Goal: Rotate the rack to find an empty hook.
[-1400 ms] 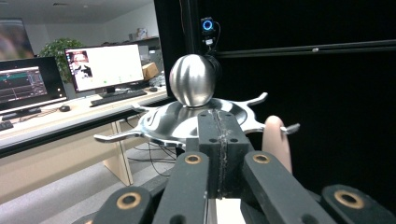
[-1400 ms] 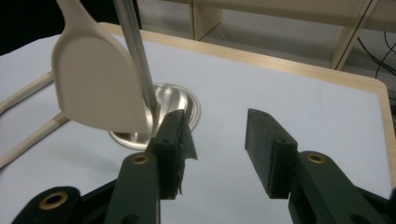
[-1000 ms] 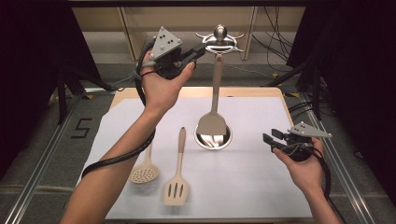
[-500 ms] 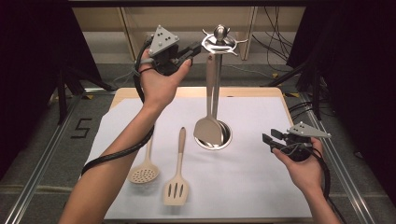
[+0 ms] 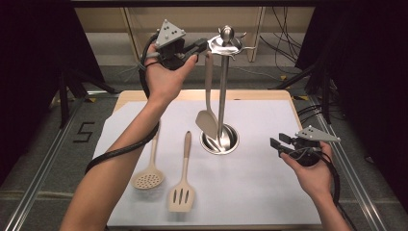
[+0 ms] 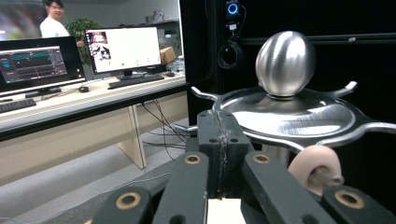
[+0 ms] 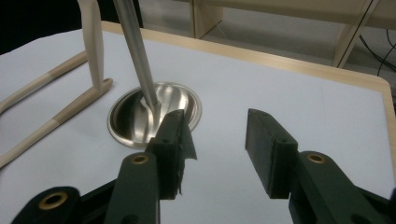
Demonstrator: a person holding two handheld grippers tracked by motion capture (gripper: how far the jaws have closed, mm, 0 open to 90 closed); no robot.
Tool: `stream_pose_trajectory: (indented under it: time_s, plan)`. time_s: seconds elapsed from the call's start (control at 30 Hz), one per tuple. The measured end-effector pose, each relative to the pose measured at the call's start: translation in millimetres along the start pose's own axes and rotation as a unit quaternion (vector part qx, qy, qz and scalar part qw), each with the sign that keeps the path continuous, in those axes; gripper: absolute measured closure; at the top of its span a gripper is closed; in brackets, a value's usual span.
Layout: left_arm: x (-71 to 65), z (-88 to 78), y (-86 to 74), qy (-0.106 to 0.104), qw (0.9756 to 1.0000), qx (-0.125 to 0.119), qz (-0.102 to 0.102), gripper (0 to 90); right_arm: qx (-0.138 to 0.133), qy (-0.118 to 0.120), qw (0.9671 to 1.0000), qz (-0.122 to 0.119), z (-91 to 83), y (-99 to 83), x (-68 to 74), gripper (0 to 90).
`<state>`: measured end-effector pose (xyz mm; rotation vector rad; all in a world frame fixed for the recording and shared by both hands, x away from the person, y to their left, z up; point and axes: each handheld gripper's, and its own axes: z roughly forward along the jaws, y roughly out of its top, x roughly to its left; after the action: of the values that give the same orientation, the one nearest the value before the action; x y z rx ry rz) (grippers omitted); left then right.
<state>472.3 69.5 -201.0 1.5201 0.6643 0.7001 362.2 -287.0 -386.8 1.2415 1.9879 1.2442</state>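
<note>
My left arm reaches up, left tool (image 5: 201, 46) clamped shut on the spatula (image 5: 207, 115) handle at the rack (image 5: 224, 91) top. My right tool (image 5: 278, 145) rests low over the tabletop (image 5: 260, 192), jaws apart, empty.

A laboratory recording station: black curtains (image 5: 29, 72) enclose a paper-covered desk (image 5: 260, 192) on aluminium rails (image 5: 43, 163); computer monitors (image 6: 123, 49), a keyboard (image 6: 135, 80) and loose cables (image 5: 284, 53) stand beyond.
</note>
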Motion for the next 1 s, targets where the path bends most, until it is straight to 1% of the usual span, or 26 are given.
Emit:
stream_pose_trajectory:
  time_s: [0.03, 0.1, 0.13, 0.27, 0.3, 0.33, 0.37, 0.4, 0.5, 0.57, 0.6, 0.67, 0.7, 0.73, 0.77, 0.8, 0.87, 0.9, 0.93, 0.97, 1.0]
  plan:
    - [0.2, 1.0, 0.2, 0.000, 1.0000, 0.000, -0.001, 88.9, 0.000, 0.001, 1.0000, 0.003, -0.1, 0.2, 0.0, 58.5]
    - [0.8, 1.9, 0.2, 0.003, 1.0000, 0.001, -0.001, 88.9, -0.001, 0.001, 1.0000, 0.000, -0.2, 0.1, -0.3, 58.4]
    - [1.1, 2.7, -0.1, -0.001, 1.0000, 0.001, -0.002, 88.8, -0.001, 0.001, 1.0000, 0.000, -0.5, 0.0, -0.5, 58.4]
    - [2.1, 3.3, 0.1, -0.003, 1.0000, 0.000, -0.002, 88.8, -0.008, 0.005, 1.0000, -0.002, 0.6, -0.3, -2.2, 58.3]
    - [2.3, 3.4, 0.2, -0.003, 1.0000, 0.000, -0.002, 88.8, -0.006, 0.006, 1.0000, -0.001, 0.8, -0.4, -2.3, 58.2]
    - [2.5, 3.3, 0.4, 0.000, 1.0000, 0.001, -0.002, 88.8, -0.002, 0.000, 1.0000, -0.001, 0.0, -0.3, -1.7, 58.1]
    - [2.6, 3.6, 0.7, 0.000, 1.0000, 0.001, -0.003, 88.8, -0.004, -0.002, 1.0000, -0.009, 0.7, -0.8, -2.5, 58.1]
    - [2.5, 4.5, 0.7, -0.003, 1.0000, 0.001, -0.005, 88.8, 0.000, -0.003, 1.0000, -0.005, 0.5, -0.6, -2.0, 58.1]
    - [4.0, 4.7, 0.2, -0.001, 1.0000, 0.001, -0.005, 88.7, 0.003, -0.001, 1.0000, 0.000, 0.2, -0.5, -1.1, 58.0]
    - [4.9, 4.6, -0.3, -0.003, 1.0000, 0.001, -0.009, 88.3, 0.000, 0.001, 1.0000, -0.003, 0.0, -0.7, -1.5, 58.0]
    - [5.6, 3.7, -0.2, 0.000, 1.0000, -0.001, -0.007, 87.9, 0.002, 0.000, 1.0000, 0.008, -0.8, -0.7, 0.5, 58.0]
    - [6.7, 1.2, -0.3, 0.002, 1.0000, -0.002, -0.007, 85.3, -0.001, -0.002, 1.0000, 0.001, -0.3, -0.7, -0.7, 58.0]
    - [7.1, -0.4, -0.7, 0.000, 0.9999, -0.005, -0.010, 83.6, -0.004, -0.003, 1.0000, -0.008, 0.4, -1.0, -2.0, 58.1]
    - [7.5, -2.0, -0.9, 0.000, 0.9999, -0.007, -0.012, 81.8, -0.004, -0.003, 1.0000, -0.003, 0.0, -0.9, -1.3, 58.0]
    - [8.5, -6.4, -1.5, 0.000, 0.9999, -0.008, -0.014, 80.4, -0.006, 0.003, 1.0000, 0.000, 0.4, -0.8, -1.3, 58.0]
    - [8.8, -8.6, -2.0, 0.000, 0.9999, -0.008, -0.015, 78.4, 0.000, 0.003, 0.9999, 0.013, -1.2, -0.6, 0.3, 58.1]
    - [9.1, -15.1, -3.6, -0.003, 0.9999, -0.007, -0.015, 75.5, -0.004, -0.002, 1.0000, 0.006, -2.1, -0.4, -1.3, 58.0]
    - [8.6, -18.4, -4.9, -0.007, 0.9998, -0.004, -0.016, 72.7, -0.011, -0.002, 0.9999, 0.001, -1.7, -0.4, -2.7, 58.0]
    - [8.2, -22.2, -6.4, -0.008, 0.9999, -0.005, -0.014, 70.4, -0.006, -0.003, 0.9999, 0.012, -2.4, -0.9, -1.5, 57.9]
    - [7.4, -26.8, -8.5, -0.010, 0.9999, -0.002, -0.013, 68.4, -0.001, -0.001, 0.9999, 0.017, -3.1, -0.8, -1.6, 57.9]
    - [7.0, -29.4, -9.9, -0.014, 0.9998, 0.001, -0.014, 63.8, -0.005, -0.002, 1.0000, 0.002, -2.6, -1.2, -4.7, 57.8]
